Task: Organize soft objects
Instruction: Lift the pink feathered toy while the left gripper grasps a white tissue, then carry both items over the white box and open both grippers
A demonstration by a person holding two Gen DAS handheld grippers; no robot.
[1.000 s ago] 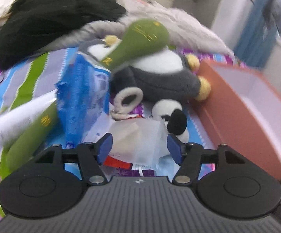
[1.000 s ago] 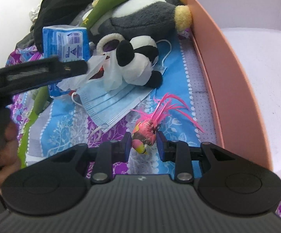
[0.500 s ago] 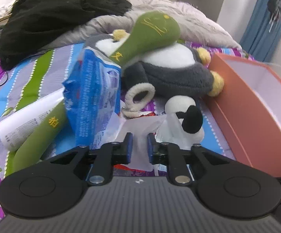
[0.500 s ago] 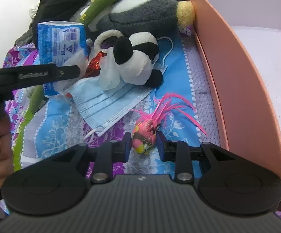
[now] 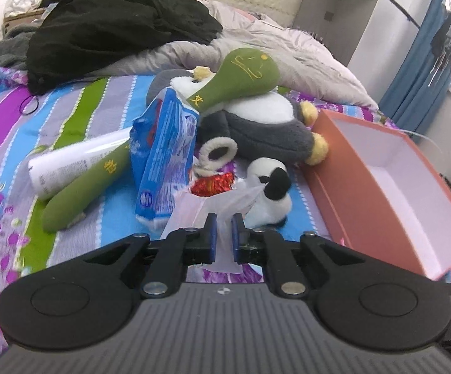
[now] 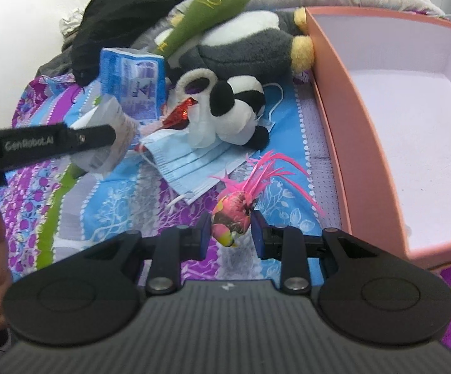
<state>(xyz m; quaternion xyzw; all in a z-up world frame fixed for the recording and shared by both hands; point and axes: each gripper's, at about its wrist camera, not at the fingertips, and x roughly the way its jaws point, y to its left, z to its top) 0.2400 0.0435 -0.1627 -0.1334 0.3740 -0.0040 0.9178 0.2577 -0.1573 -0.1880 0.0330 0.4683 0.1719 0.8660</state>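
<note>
A thin white wrapper (image 5: 194, 205) hangs between the blue pads of my left gripper (image 5: 223, 218). Its jaws are closing, pressing on the sheet, which is lifted off the pile. In the right wrist view that gripper (image 6: 108, 132) comes in from the left with the wrapper (image 6: 107, 152) under its tip. My right gripper (image 6: 230, 218) is shut on a pink feathered bird toy (image 6: 234, 208), held just above the bedsheet. The salmon box (image 6: 350, 143) with a white inside stands open at the right, also in the left wrist view (image 5: 365, 193).
On the striped bedsheet lie a small panda plush (image 5: 272, 193), a grey penguin plush (image 5: 266, 127), a green plush club (image 5: 244, 74), a blue tissue pack (image 5: 166, 152), a white tube (image 5: 75, 159), red foil (image 5: 213, 184) and a face mask (image 6: 188, 162). Black clothing (image 5: 116, 28) is heaped behind.
My left gripper's jaws closed on the white wrapper and drew it up and back from the pile. The right gripper rose slightly with the bird toy still in it.
</note>
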